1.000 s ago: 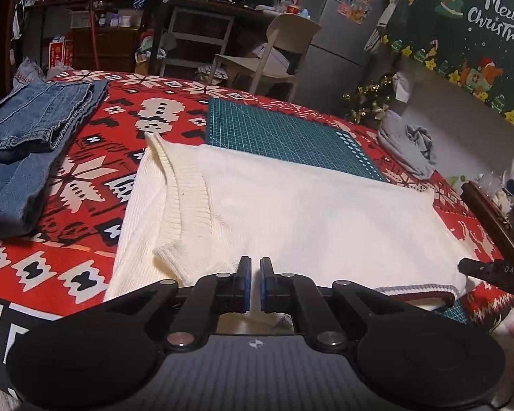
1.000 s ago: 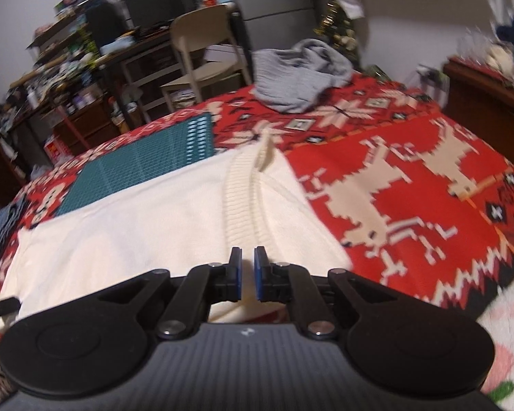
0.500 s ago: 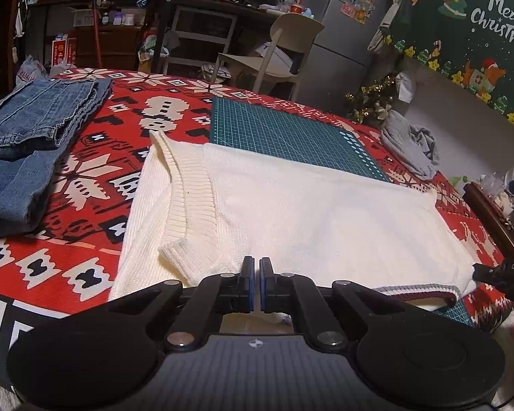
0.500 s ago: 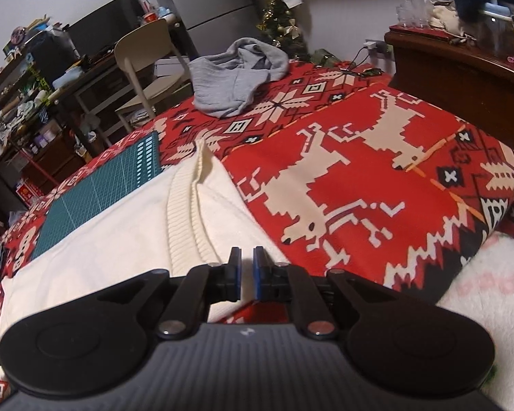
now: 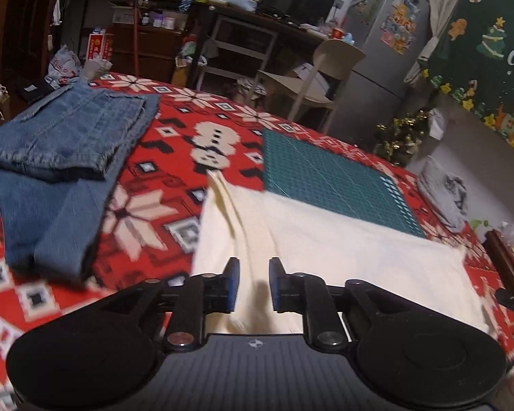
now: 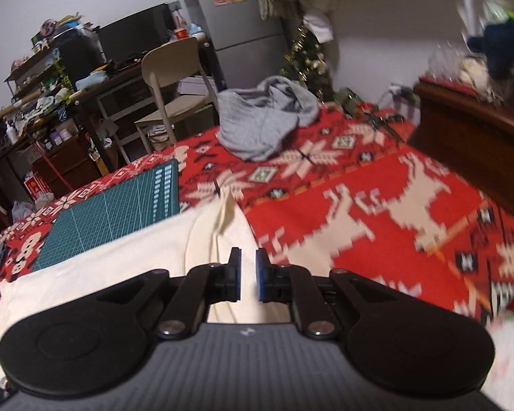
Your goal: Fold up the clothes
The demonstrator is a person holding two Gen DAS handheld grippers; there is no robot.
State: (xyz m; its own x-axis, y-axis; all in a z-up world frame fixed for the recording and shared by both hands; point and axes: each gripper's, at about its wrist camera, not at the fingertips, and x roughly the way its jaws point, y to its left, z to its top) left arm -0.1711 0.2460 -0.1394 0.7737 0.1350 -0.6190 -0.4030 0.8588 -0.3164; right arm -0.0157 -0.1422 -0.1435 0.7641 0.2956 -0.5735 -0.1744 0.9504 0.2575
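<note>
A cream knit sweater (image 5: 342, 257) lies flat on the red patterned blanket (image 5: 174, 157), its far edge over a green cutting mat (image 5: 325, 178). A sleeve is folded in along each side. My left gripper (image 5: 253, 284) hovers over the sweater's near left part. Its jaws are opening, and the cloth shows below the gap, not pinched. My right gripper (image 6: 248, 274) hangs over the sweater's (image 6: 102, 274) near right edge. Its jaws are opening by a narrow gap, and nothing is pressed between the pads.
Folded blue jeans (image 5: 61, 137) lie on the blanket at the left. A crumpled grey garment (image 6: 264, 120) sits at the far right corner. A dark wooden cabinet (image 6: 469, 130) borders the right side. A chair (image 6: 174, 68) and cluttered desks stand behind.
Both grippers were shut at the sweater's near edge; both pairs of jaws have now parted, the left wider. Both hands have lifted and shifted a little, and the sweater stays flat.
</note>
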